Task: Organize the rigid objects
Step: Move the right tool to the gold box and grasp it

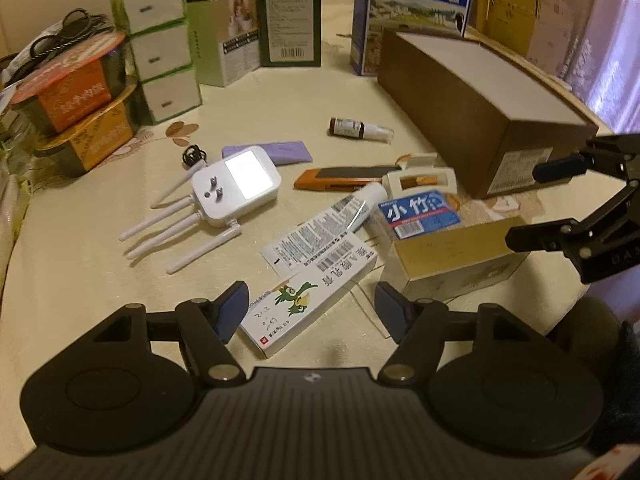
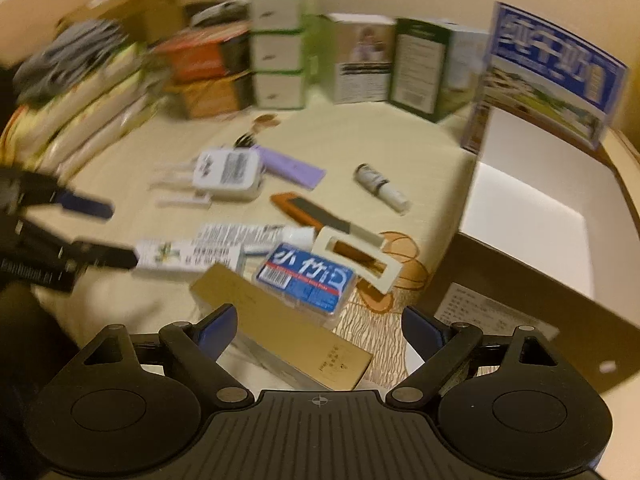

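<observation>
Loose items lie on the cream tablecloth: a white medicine box with a green bird [image 1: 308,300], a white tube [image 1: 320,224], a blue-labelled pack [image 1: 420,212] on a gold-topped box [image 1: 452,260], a white hair clip [image 1: 420,180], an orange utility knife [image 1: 340,178], a small brown bottle [image 1: 360,128], a purple flat case [image 1: 276,152] and a white plug-in device with antennas [image 1: 236,184]. My left gripper [image 1: 312,312] is open, its jaws either side of the medicine box's near end. My right gripper [image 2: 318,330] is open over the gold-topped box [image 2: 288,336].
A large open brown carton [image 1: 480,120] with a white inside stands at the right [image 2: 532,208]. Stacked green-white boxes [image 1: 156,44], orange tins [image 1: 68,96], a dark green box [image 1: 290,22] and a blue milk carton [image 1: 412,12] line the back.
</observation>
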`<state>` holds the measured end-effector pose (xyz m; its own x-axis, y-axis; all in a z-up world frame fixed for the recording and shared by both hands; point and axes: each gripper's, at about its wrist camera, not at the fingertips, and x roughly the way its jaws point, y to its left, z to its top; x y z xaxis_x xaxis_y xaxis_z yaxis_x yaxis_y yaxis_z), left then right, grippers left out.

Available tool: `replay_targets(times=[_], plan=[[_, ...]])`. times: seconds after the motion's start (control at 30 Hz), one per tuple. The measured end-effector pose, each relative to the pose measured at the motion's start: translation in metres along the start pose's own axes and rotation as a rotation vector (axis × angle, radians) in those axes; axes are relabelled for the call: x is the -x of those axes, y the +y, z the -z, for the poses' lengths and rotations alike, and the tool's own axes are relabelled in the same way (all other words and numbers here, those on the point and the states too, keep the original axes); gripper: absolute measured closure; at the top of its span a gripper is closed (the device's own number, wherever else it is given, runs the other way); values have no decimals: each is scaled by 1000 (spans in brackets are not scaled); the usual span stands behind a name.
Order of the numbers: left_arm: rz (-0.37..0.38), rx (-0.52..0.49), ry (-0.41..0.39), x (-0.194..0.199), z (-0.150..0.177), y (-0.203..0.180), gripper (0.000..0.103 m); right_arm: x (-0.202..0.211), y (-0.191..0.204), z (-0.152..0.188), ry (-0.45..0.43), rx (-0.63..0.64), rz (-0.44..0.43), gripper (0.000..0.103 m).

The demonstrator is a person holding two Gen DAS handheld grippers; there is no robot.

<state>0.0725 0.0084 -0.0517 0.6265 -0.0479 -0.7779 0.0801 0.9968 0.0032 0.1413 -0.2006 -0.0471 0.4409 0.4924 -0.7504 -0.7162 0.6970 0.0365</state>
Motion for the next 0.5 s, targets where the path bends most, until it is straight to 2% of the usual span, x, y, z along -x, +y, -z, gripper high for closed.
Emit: replay_targets(times=[0.23, 0.3, 0.37, 0.5], plan=[[2, -29, 24, -18, 4, 5, 38, -27, 10, 4, 54, 171, -45, 17], [-1, -34, 29, -20, 5, 7, 38, -33, 12, 5, 68, 189, -55, 20], [-2, -35, 34, -23, 6, 9, 38, -40, 14, 4, 91, 204, -68, 28], [-7, -35, 43, -27, 8, 13, 38, -52, 20, 7, 121, 228, -68, 35]])
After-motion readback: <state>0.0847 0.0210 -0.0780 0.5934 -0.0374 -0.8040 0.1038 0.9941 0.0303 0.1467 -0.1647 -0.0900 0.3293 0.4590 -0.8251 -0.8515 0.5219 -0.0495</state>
